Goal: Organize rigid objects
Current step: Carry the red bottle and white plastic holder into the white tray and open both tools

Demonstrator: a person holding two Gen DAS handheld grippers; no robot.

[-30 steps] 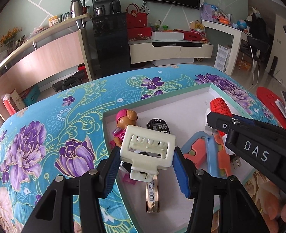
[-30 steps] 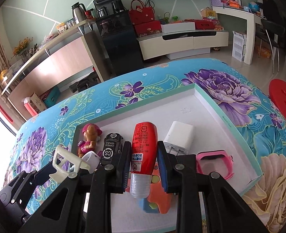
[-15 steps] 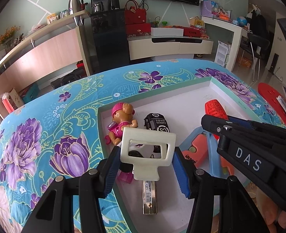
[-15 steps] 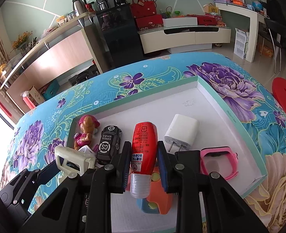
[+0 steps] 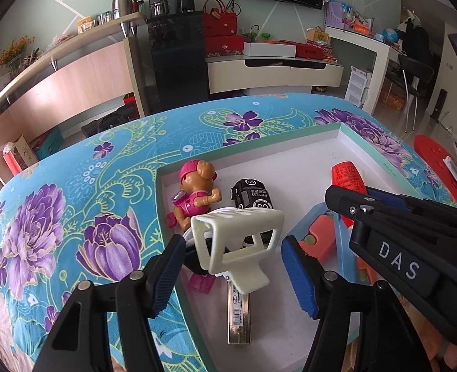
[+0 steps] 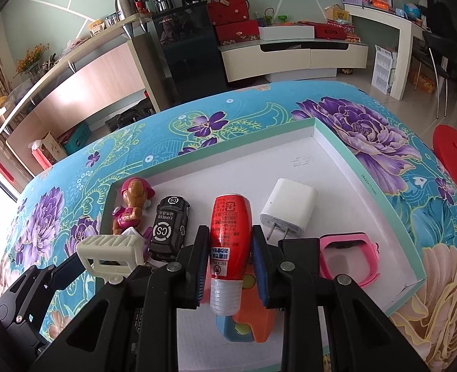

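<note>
A shallow white tray with a teal rim [image 5: 290,145] [image 6: 337,142] lies on the floral cloth. My left gripper [image 5: 233,266] is open; a cream plastic frame piece [image 5: 237,241] [image 6: 110,249] sits tilted between its fingers, clear of both blue pads. My right gripper [image 6: 228,260] is shut on a red bottle [image 6: 230,235] with a clear cap, held above the tray; the bottle also shows in the left wrist view [image 5: 347,175]. In the tray lie a pink dog figure [image 5: 197,192] [image 6: 132,204] and a black toy car [image 5: 253,195] [image 6: 169,226].
The tray also holds a white charger plug [image 6: 290,210], a pink watch band [image 6: 347,257], an orange and blue toy [image 6: 244,325] [image 5: 321,238] and a gold bar [image 5: 239,316]. A red stool [image 6: 454,152] stands right of the table.
The left gripper's fingers have spread and the cream frame has tipped over between them. Both grippers have drawn back slightly. The right gripper still holds the red bottle.
</note>
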